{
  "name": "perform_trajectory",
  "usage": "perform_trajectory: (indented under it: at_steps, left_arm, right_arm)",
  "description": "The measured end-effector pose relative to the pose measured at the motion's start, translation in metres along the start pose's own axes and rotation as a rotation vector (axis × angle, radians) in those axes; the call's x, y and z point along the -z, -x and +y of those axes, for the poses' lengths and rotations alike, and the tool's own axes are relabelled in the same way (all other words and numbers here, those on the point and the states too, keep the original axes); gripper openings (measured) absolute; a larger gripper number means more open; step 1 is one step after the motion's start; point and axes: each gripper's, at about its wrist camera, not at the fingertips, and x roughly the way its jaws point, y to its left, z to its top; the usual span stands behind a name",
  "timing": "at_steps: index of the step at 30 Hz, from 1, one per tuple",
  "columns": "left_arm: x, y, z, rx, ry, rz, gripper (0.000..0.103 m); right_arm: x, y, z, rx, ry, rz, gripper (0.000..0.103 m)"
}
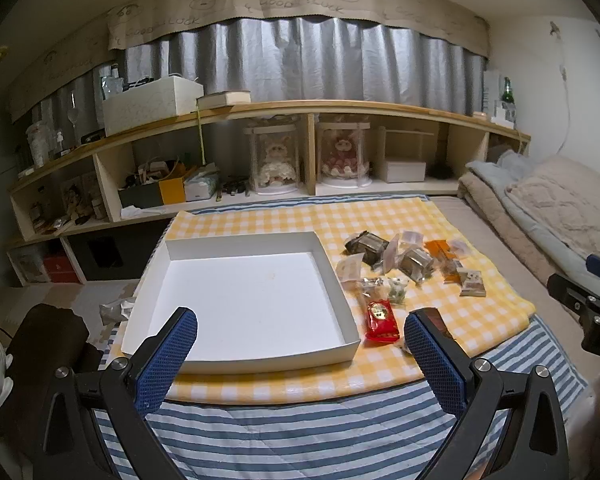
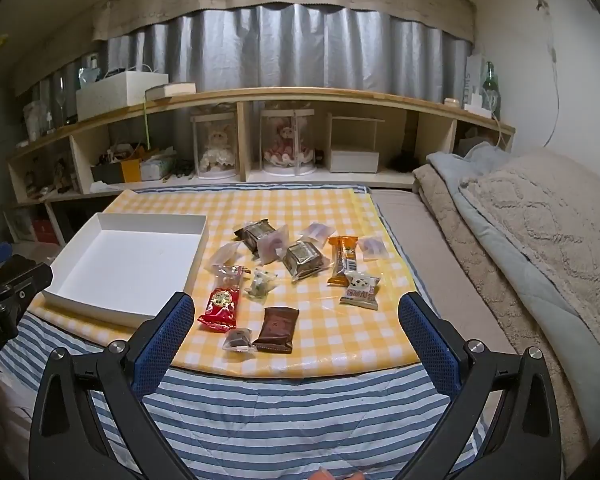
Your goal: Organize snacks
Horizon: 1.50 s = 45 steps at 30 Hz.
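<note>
An empty white shallow box (image 1: pixel 244 300) (image 2: pixel 128 264) lies on a yellow checked cloth (image 2: pixel 340 332). Right of it, several wrapped snacks are scattered: a red packet (image 2: pixel 220 306) (image 1: pixel 381 320), a brown packet (image 2: pixel 277 329), a small clear one with a dark sweet (image 2: pixel 238 338), an orange bar (image 2: pixel 343 259), a white patterned packet (image 2: pixel 361 290) and dark transparent packs (image 2: pixel 303 258). My left gripper (image 1: pixel 300 338) is open and empty, at the box's near edge. My right gripper (image 2: pixel 296 326) is open and empty, above the cloth's near edge by the brown packet.
The cloth lies on a blue striped quilt (image 2: pixel 284 420). Folded beige and grey blankets (image 2: pixel 540 232) lie to the right. A low wooden shelf (image 2: pixel 260 136) with dolls in clear cases and boxes runs behind, under grey curtains. A dark bag (image 1: pixel 48 344) sits at left.
</note>
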Motion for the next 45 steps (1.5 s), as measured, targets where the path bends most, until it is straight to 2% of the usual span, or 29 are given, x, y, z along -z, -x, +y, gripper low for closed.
perform_trajectory:
  at_steps: [45]
  left_arm:
    - [0.0002,-0.0002,-0.0068,0.009,-0.011,-0.001,0.103]
  right_arm:
    - [0.0009,-0.0002,0.0016,0.001,0.008,-0.001,0.103]
